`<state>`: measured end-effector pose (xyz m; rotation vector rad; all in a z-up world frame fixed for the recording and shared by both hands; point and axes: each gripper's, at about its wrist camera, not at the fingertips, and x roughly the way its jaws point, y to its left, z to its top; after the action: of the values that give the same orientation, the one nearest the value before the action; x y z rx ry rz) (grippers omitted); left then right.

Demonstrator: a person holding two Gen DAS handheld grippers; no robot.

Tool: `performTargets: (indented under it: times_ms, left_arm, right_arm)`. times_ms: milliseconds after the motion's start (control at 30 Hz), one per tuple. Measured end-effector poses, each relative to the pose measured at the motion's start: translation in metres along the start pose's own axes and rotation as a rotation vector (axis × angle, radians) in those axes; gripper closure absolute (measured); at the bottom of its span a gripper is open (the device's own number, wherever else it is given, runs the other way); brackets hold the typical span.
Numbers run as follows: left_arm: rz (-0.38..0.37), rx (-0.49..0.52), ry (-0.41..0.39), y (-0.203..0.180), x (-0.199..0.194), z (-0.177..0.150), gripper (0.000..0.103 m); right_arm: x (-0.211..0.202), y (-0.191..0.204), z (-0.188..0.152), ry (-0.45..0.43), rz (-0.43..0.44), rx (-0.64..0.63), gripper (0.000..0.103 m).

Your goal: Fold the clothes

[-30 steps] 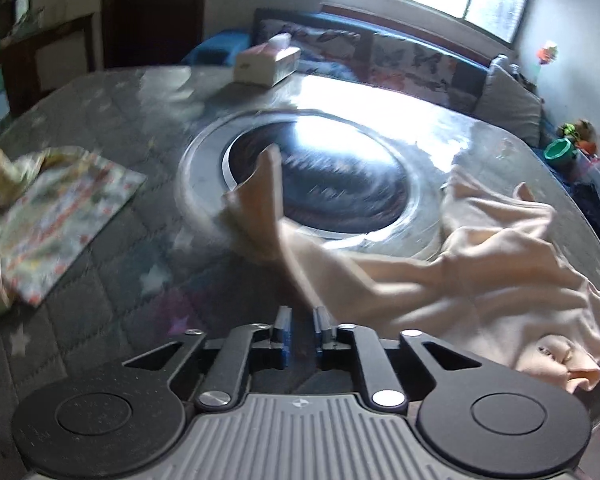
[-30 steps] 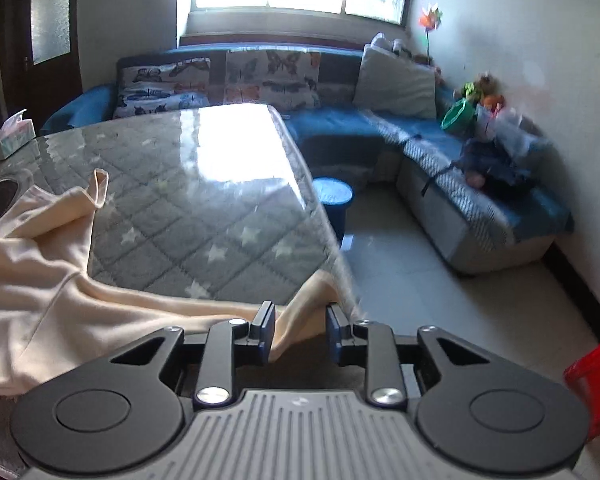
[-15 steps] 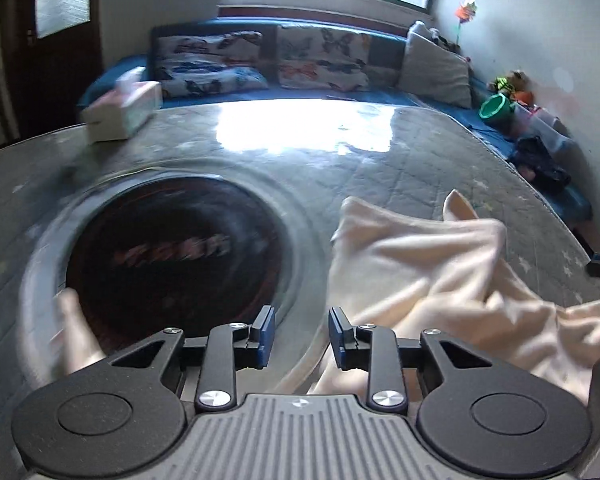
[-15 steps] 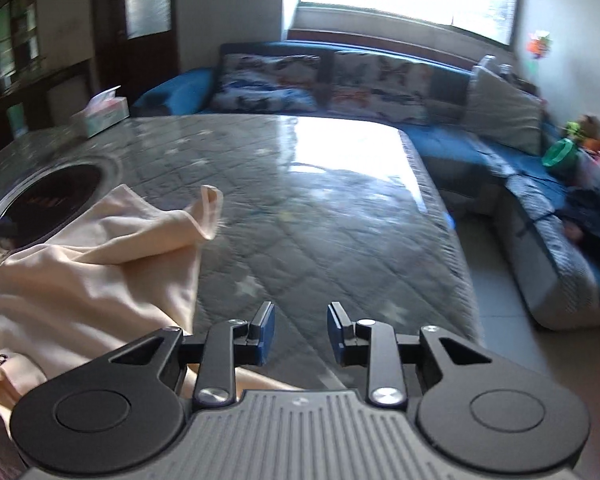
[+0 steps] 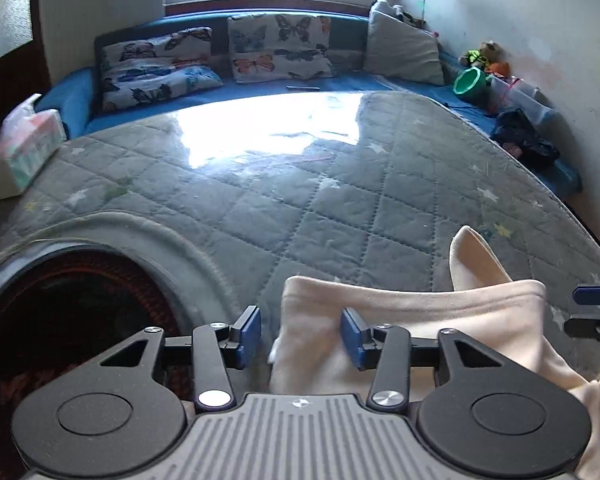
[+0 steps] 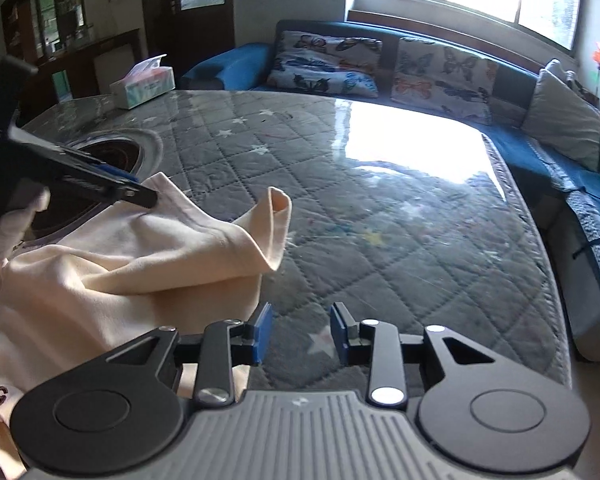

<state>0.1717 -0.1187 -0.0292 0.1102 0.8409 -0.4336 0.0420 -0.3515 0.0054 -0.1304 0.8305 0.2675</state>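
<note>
We hold the left gripper [image 5: 300, 334] with its fingers wide apart over a top corner of the cream garment [image 6: 112, 280], the cloth lying between them but not pinched. The garment sits crumpled on the quilted table [image 6: 380, 220] beside the dark round inset [image 5: 68, 320] (one strap stands up). Our right gripper [image 6: 300, 332] hangs wide open just right of the cloth, holding nothing.
</note>
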Motion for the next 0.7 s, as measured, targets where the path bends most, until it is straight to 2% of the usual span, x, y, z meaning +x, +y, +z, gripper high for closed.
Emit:
performTargets:
  times_ms: [33, 67, 133, 267, 433, 633, 700]
  left_arm:
    - [-0.004, 0.003, -0.010, 0.000, 0.002, 0.001, 0.061]
    - [-0.016, -0.001, -0.015, 0.001, 0.002, 0.000, 0.076]
    - [-0.034, -0.006, -0.027, 0.003, 0.001, 0.000, 0.094]
    - [0.066, -0.027, -0.071, 0.013, -0.008, -0.004, 0.095]
    - [0.177, -0.153, -0.098, 0.041, -0.021, -0.012, 0.095]
    - [0.247, -0.250, -0.108, 0.067, -0.035, -0.022, 0.095]
    - [0.244, -0.247, -0.102, 0.070, -0.036, -0.023, 0.095]
  right_arm:
    - [0.002, 0.000, 0.001, 0.003, 0.004, -0.004, 0.069]
    - [0.004, 0.001, 0.003, 0.004, 0.008, -0.008, 0.069]
    - [0.007, 0.001, 0.006, 0.005, 0.012, -0.014, 0.068]
    - [0.015, 0.002, 0.014, 0.006, 0.022, -0.024, 0.068]
    - [0.026, 0.005, 0.026, -0.003, 0.043, -0.034, 0.068]
    - [0.053, 0.005, 0.045, -0.010, 0.066, -0.003, 0.068]
    - [0.060, 0.004, 0.049, -0.016, 0.059, 0.008, 0.068]
